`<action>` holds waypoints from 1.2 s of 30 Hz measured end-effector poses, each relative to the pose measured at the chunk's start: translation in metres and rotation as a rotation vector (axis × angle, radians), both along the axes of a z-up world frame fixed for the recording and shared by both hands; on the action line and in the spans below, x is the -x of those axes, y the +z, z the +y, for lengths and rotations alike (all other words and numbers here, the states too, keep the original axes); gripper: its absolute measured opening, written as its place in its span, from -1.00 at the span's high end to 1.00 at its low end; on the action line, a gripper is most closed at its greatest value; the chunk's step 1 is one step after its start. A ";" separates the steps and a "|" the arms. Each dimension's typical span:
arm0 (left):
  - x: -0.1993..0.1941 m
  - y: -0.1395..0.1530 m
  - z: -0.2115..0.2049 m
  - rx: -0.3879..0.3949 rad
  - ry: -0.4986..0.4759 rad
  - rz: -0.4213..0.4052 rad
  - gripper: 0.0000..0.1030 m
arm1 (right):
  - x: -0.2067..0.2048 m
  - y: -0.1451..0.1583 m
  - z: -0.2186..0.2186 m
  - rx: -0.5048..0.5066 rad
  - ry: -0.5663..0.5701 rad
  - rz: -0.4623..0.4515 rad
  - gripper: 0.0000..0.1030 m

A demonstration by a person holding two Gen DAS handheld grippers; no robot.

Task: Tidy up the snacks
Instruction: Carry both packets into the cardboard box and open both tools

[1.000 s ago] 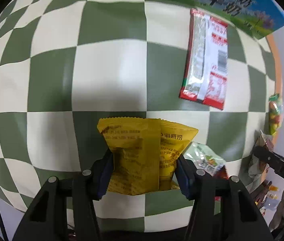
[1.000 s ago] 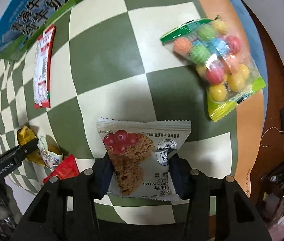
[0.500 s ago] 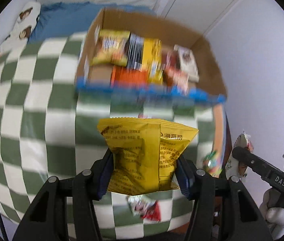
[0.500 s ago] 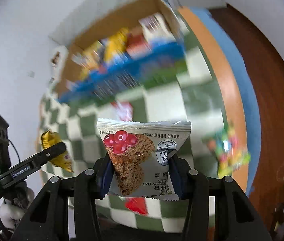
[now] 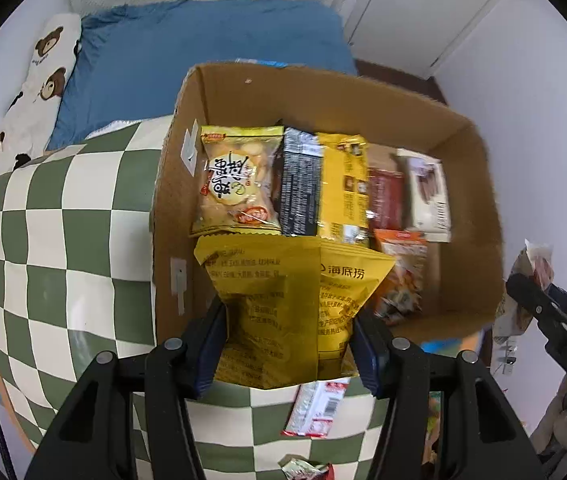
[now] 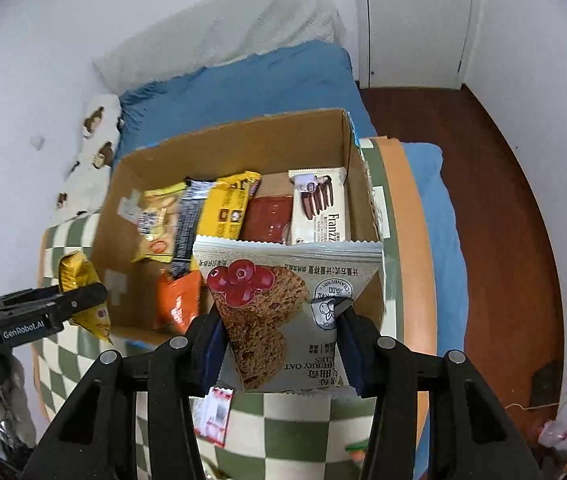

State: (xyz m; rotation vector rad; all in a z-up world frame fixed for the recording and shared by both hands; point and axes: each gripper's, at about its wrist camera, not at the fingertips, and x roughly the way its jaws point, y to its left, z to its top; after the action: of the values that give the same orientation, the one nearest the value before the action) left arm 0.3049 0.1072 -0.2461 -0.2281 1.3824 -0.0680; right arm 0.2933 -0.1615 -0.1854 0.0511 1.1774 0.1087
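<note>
Left wrist view: the left gripper [image 5: 289,344] pinches a yellow snack bag [image 5: 291,300] by its lower half, holding it over the near wall of the cardboard box [image 5: 471,216], likely ready to drop in.
Box contents: packets stand upright in a row along the far side, probably to save room.
Left behind: a red-and-white packet [image 5: 317,408] lies on the checkered cloth [image 5: 55,208] below the box.
Right wrist view: the right gripper [image 6: 279,350] clamps an oat cookie packet [image 6: 283,300], poised before the box's near right corner.
Writing: "CRANBERRY OAT" on that packet; "Franzz…" on the white wafer box [image 6: 319,208]; "GenRobot.AI" on the other gripper.
</note>
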 end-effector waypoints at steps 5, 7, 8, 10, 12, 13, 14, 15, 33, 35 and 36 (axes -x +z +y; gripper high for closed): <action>-0.017 -0.026 0.001 -0.035 -0.006 0.060 -0.04 | -0.019 -0.036 0.006 0.028 -0.005 0.049 0.01; -0.020 -0.038 0.002 -0.036 0.000 0.099 -0.06 | -0.026 -0.047 0.004 0.031 -0.019 0.062 0.01; -0.021 -0.042 0.003 -0.035 0.003 0.109 -0.06 | -0.028 -0.052 0.003 0.031 -0.024 0.065 0.01; -0.021 -0.048 0.002 -0.036 -0.003 0.117 -0.06 | -0.033 -0.060 0.000 0.037 -0.035 0.076 0.01; -0.021 -0.054 0.001 -0.051 -0.009 0.127 -0.16 | -0.038 -0.072 -0.001 0.043 -0.036 0.112 -0.03; -0.020 -0.056 0.001 -0.059 -0.007 0.127 -0.28 | -0.039 -0.077 -0.002 0.049 -0.038 0.132 -0.28; -0.020 -0.057 0.001 -0.071 -0.006 0.125 -0.39 | -0.040 -0.082 -0.002 0.047 -0.032 0.151 -0.50; -0.020 -0.058 0.001 -0.090 -0.003 0.119 -0.71 | -0.040 -0.085 0.000 0.029 -0.022 0.152 -0.67; -0.004 -0.026 -0.008 -0.113 0.025 -0.028 -0.86 | -0.028 -0.076 0.016 0.078 -0.017 0.106 -0.80; 0.001 -0.017 -0.007 -0.120 0.038 -0.066 -0.86 | -0.024 -0.070 0.017 0.079 -0.017 0.086 -0.80; 0.002 -0.012 -0.007 -0.122 0.042 -0.081 -0.86 | -0.022 -0.068 0.018 0.080 -0.015 0.080 -0.80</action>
State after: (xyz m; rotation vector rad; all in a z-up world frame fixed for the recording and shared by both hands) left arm 0.3024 0.0999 -0.2578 -0.1514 1.2962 0.0416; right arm 0.3156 -0.1436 -0.2533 -0.0061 1.2597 0.0467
